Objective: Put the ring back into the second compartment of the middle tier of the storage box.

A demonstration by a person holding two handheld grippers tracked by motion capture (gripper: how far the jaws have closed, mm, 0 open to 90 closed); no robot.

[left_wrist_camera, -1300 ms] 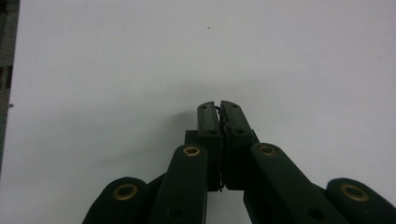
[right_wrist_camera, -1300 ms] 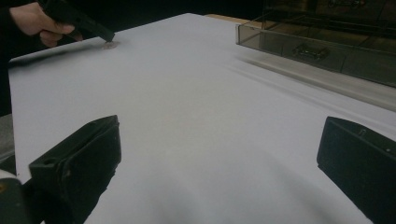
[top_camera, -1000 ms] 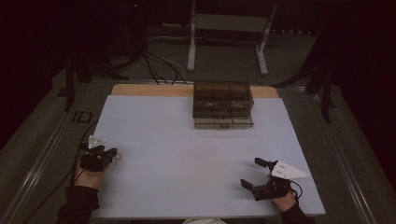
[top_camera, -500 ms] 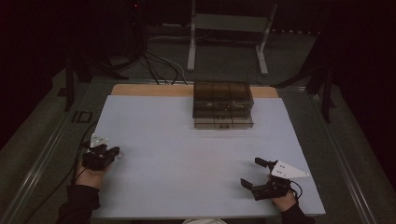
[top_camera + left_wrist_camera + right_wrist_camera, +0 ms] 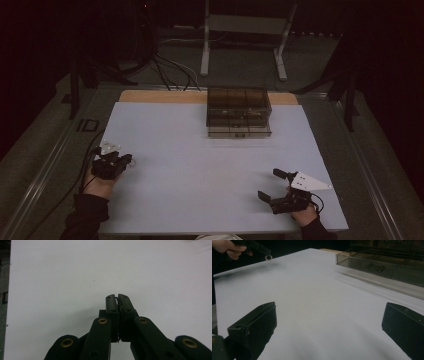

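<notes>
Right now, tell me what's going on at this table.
A person holds a gripper in each hand over a white table. The left gripper is shut on a small ring, held just above the near left of the table. The right gripper waits open at the near right. A clear drawer box stands at the far side.

Left claw (image 5: 129, 160) hangs near the bench's left edge, jaws pressed together; right claw (image 5: 272, 185), near the front-right corner, gapes wide
</notes>
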